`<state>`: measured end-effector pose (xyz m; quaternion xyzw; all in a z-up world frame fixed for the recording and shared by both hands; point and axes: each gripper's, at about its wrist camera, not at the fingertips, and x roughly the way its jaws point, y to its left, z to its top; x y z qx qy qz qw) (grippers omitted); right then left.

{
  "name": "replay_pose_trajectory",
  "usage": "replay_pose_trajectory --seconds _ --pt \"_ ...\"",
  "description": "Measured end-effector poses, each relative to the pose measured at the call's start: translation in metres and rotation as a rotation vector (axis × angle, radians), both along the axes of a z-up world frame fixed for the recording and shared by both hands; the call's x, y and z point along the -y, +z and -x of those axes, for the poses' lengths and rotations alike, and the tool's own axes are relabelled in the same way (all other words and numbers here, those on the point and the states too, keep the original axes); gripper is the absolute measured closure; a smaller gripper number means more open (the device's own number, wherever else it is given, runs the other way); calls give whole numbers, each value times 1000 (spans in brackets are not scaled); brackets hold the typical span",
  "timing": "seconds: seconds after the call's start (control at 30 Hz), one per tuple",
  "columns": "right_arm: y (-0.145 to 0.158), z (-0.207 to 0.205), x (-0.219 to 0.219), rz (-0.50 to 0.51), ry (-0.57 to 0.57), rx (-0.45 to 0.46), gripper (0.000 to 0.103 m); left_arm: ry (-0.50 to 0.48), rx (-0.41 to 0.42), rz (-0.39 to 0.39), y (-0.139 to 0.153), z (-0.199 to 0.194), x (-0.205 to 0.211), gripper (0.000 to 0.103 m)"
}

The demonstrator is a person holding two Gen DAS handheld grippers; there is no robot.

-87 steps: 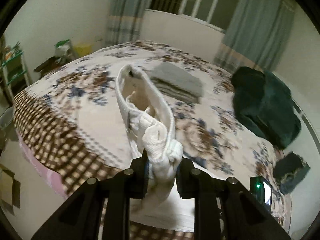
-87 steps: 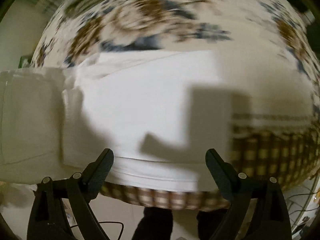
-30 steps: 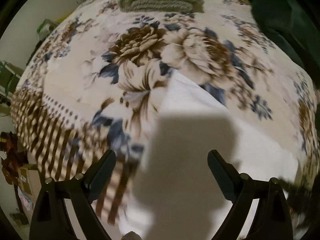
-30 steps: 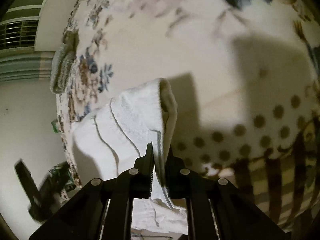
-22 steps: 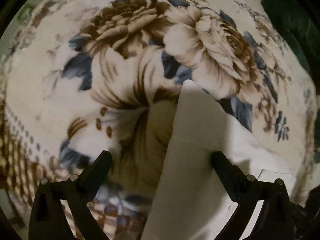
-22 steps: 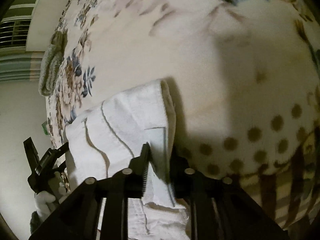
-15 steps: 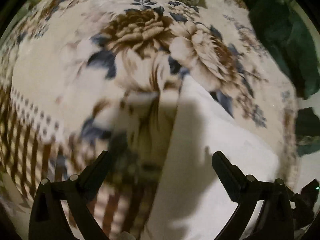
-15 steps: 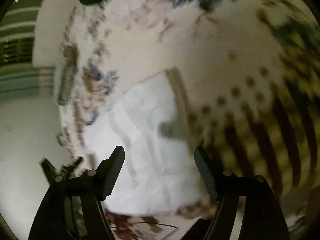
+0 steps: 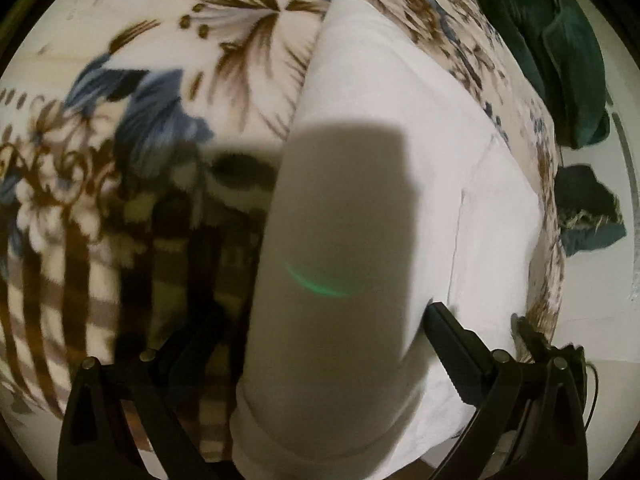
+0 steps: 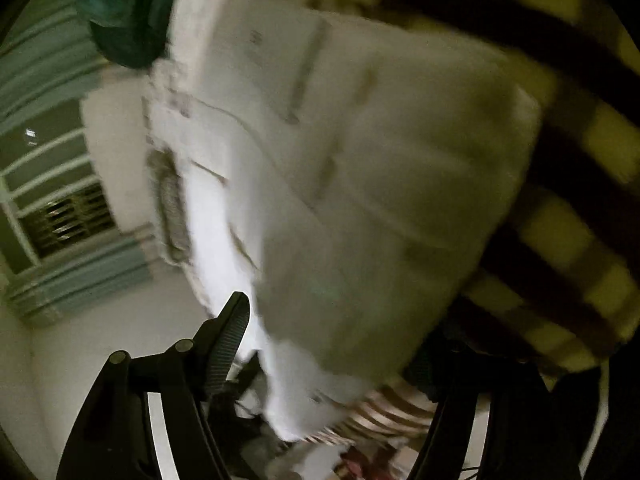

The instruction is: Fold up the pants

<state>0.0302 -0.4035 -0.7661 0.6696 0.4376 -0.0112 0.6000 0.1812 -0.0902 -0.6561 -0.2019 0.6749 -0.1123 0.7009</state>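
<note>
The white pants [image 9: 392, 168] lie folded flat on the floral bedspread [image 9: 224, 28] near the bed's checked edge. My left gripper [image 9: 320, 344] is open and empty just above the near end of the pants, casting a shadow on them. In the blurred right wrist view the same white pants [image 10: 360, 184] fill the middle. My right gripper [image 10: 340, 344] is open and empty above them, tilted sideways.
A dark green garment [image 9: 552, 40] lies at the bed's far right, with another dark cloth [image 9: 584, 208] beside the bed. The brown checked border [image 9: 60, 280] marks the bed edge. A window with curtains [image 10: 48, 200] and a folded grey item [image 10: 172, 208] show in the right wrist view.
My right gripper let go of the pants' edge and opened, then swung away sideways. My left gripper, open throughout, moved lower and closer over the pants.
</note>
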Motion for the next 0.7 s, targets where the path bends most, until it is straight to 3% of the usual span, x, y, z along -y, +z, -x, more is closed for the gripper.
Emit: replay_pose_trajectory --seconds 0.03,0.1,0.2,0.27,0.3,0.37,0.5,0.7 --pt "3 -2 -1 6 -2 27 29 15 0 14 -2 -3 -1 1" --pt "-4 -9 -4 31 33 -4 29 40 5 32 -4 -5 -3 1" --pt "-19 -20 -4 -13 42 -14 29 41 30 36 -2 -5 -3 3" --pt "-12 -28 -5 7 70 -12 33 35 79 71 10 -3 0 52" --pt "-7 -31 -8 36 96 -14 46 25 79 58 12 -5 3 55" --pt "6 -34 -12 70 117 -3 54 0 108 55 24 -3 9 76" --pt "39 -42 -17 121 147 0 59 -27 143 47 53 -2 16 82" --pt "107 -54 -7 144 193 9 61 -22 184 57 118 4 11 84"
